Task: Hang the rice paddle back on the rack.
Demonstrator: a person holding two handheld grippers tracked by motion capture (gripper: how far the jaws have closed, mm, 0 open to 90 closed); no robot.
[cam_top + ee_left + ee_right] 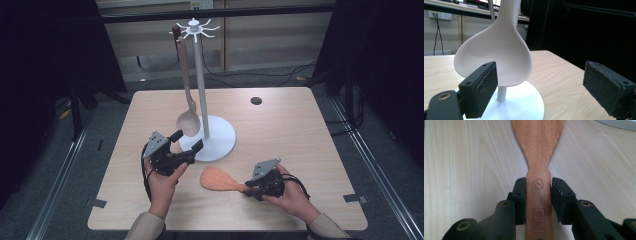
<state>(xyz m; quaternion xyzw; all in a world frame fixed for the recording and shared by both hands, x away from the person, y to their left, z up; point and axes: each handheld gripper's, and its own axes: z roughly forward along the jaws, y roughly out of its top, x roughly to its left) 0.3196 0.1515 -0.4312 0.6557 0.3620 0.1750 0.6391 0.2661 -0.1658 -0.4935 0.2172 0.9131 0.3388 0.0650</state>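
The right gripper (251,188) squeezes the wooden paddle (218,180). The left gripper (187,141) is wide open near the hanging spoon (188,121); a bump could swing it.

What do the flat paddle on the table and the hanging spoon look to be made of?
The paddle looks like reddish wood: fine grain and a branded stamp show, with a matte finish. The spoon is smooth, pale and grainless, probably plastic or silicone; the pictures leave that open.

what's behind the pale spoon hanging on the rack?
Behind the pale spoon is the rack's white pole, rising from the round base. In the left gripper view the bowl covers most of the pole; its foot shows below.
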